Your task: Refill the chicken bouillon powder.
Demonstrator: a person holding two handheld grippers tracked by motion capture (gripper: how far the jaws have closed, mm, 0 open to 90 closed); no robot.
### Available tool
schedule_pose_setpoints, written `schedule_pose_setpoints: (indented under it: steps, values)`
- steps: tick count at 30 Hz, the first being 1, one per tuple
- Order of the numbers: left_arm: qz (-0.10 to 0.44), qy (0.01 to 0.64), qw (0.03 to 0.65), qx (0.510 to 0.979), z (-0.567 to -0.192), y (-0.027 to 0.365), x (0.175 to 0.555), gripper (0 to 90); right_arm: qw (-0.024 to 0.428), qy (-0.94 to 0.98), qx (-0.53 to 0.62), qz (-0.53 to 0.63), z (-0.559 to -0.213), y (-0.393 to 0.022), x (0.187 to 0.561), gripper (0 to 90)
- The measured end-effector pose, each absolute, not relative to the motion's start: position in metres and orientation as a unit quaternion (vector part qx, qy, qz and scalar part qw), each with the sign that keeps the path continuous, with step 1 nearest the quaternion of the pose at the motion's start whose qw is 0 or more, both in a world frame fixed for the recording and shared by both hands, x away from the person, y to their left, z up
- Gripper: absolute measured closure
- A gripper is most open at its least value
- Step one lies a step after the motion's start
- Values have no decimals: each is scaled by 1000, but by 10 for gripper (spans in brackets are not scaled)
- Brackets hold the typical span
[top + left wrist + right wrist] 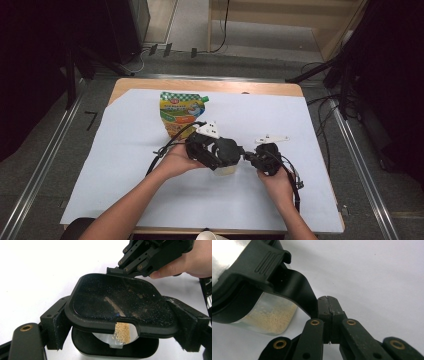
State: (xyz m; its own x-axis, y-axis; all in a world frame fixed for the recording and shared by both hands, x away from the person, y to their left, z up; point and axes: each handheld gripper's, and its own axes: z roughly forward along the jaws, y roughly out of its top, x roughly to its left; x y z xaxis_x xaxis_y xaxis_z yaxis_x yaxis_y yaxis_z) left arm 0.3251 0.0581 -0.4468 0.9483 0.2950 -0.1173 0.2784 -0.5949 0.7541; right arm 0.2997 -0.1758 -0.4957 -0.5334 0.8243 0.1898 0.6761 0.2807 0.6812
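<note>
1. Right now, the left gripper point(226, 159) has its fingers point(55, 326) pinching a small clear jar point(117, 336) from both sides, near the middle of the tabletop point(150, 165).
2. Pale, fine grains point(273, 318) lie inside the jar; through its clear wall they show as a low layer against one side.
3. On top of the jar sits a black lid point(117, 305), dusted with fine specks; its flip flap stands raised, with a ribbed tab at the edge.
4. At the far edge of that lid is the right gripper point(329, 305), its fingers point(337, 308) pressed together; the lid's thin black strap touches them on one side, and whether any of it is caught between them cannot be told.
5. Behind both hands, a green and yellow pouch point(181, 114) lies flat on the white sheet point(280, 115) covering the tabletop, well apart from the jar.
6. At the near edge of the tabletop stands a paper cup point(211, 235), its contents hidden.
</note>
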Motion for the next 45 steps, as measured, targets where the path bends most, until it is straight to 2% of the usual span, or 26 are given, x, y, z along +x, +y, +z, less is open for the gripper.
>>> schedule_pose_setpoints:
  steps: [13,14,16,17,34,45]
  values:
    - [11,164,422,892,-441,54,323,153,100,793,473,371,-496,-176,299,900]
    - [2,160,429,889,-440,55,323,162,101,793,473,370,-496,-175,299,900]
    - [-25,163,449,878,-437,56,323,318,100,793,472,371,-495,-175,299,900]
    - [-25,163,446,880,-435,56,323,329,98,793,472,372,-495,-175,299,900]
    - [-66,183,414,889,-423,46,321,496,102,794,468,374,-493,-175,296,900]
    - [-65,184,412,890,-419,40,319,509,105,793,467,376,-491,-174,292,900]
